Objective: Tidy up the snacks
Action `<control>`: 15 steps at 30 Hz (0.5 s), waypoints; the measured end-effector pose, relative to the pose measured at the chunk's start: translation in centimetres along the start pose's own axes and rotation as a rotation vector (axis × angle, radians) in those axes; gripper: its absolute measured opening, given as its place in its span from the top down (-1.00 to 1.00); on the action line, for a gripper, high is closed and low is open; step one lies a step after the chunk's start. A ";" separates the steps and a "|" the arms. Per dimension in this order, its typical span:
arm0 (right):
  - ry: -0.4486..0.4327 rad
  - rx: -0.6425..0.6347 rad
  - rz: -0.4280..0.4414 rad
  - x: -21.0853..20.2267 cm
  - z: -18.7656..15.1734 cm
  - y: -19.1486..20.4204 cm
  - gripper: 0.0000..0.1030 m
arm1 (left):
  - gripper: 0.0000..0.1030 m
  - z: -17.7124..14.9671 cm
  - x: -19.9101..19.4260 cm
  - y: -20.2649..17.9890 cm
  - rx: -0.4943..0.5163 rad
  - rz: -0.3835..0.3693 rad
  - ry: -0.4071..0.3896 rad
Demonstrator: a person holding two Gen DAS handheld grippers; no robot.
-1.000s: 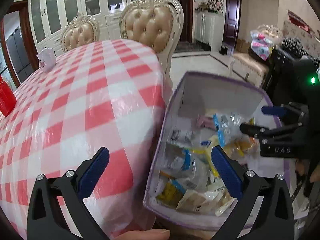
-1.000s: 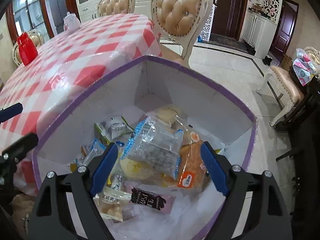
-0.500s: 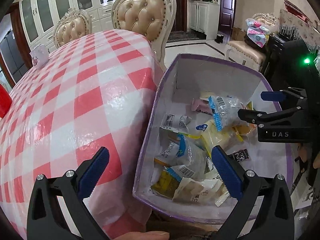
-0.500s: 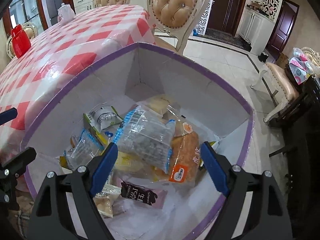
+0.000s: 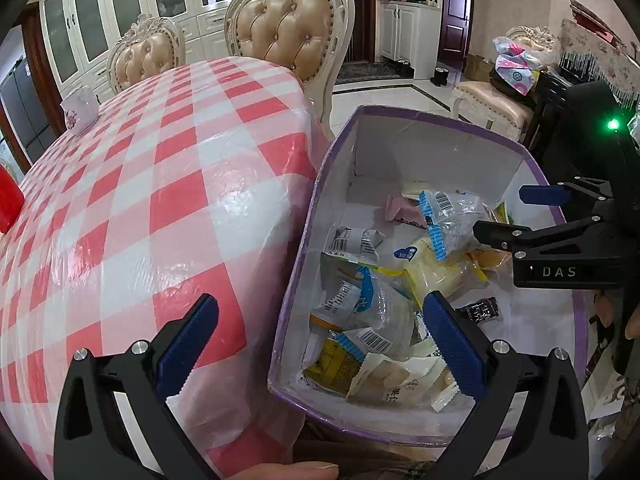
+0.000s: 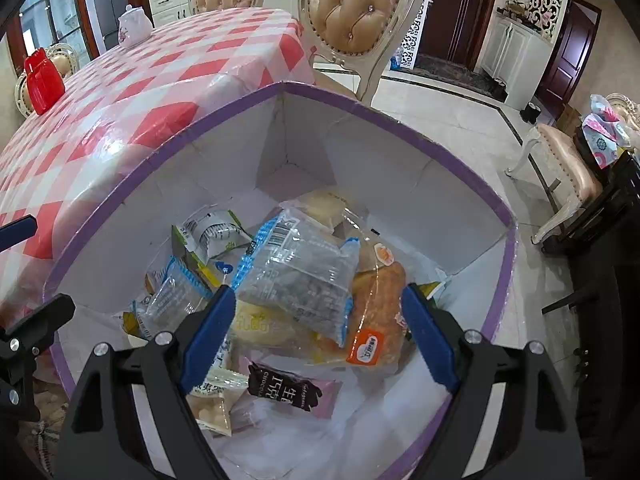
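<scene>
A purple-rimmed white box (image 5: 436, 120) (image 6: 372, 106) sits beside the table and holds several wrapped snacks. A clear packet with blue edges (image 6: 296, 276) (image 5: 452, 216) lies on top, by an orange bread packet (image 6: 376, 312) and a dark chocolate packet (image 6: 284, 390). My right gripper (image 6: 316, 336) is open, low over the box with the clear packet between its fingers' line; it also shows in the left wrist view (image 5: 508, 216). My left gripper (image 5: 320, 340) is open and empty, straddling the box's left wall above the table edge.
The table with a red and white checked cloth (image 5: 160, 184) lies left of the box. A white teapot (image 6: 134, 24) and a red container (image 6: 42, 76) stand on it. Padded chairs (image 5: 292, 36) stand behind. A bench with bags (image 5: 516, 76) is at the right.
Both grippers have come lower and closer over the box, which now fills more of both views. Both stay open and nothing was taken hold of.
</scene>
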State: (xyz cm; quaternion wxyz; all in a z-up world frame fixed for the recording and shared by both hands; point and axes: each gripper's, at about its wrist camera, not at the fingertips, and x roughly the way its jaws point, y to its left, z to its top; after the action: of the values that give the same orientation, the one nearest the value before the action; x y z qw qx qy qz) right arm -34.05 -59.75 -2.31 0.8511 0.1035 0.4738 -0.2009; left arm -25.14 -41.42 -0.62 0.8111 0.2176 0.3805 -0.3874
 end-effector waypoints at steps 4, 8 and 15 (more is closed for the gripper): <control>0.001 0.000 0.001 0.1 0.0 0.0 -0.64 | -0.92 0.0 0.0 0.0 0.001 0.000 0.000; 0.002 -0.001 0.006 0.2 0.0 0.0 -0.64 | -0.92 0.0 0.0 0.0 0.000 -0.001 0.000; 0.004 -0.005 0.012 0.4 0.1 0.1 -0.64 | -0.92 0.0 0.0 0.0 0.001 -0.001 0.001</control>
State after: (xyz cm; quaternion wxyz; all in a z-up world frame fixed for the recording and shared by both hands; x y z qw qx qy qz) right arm -33.75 -59.74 -2.63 0.8517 0.1049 0.4753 -0.1944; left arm -25.18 -41.44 -0.67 0.8105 0.2181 0.3807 -0.3881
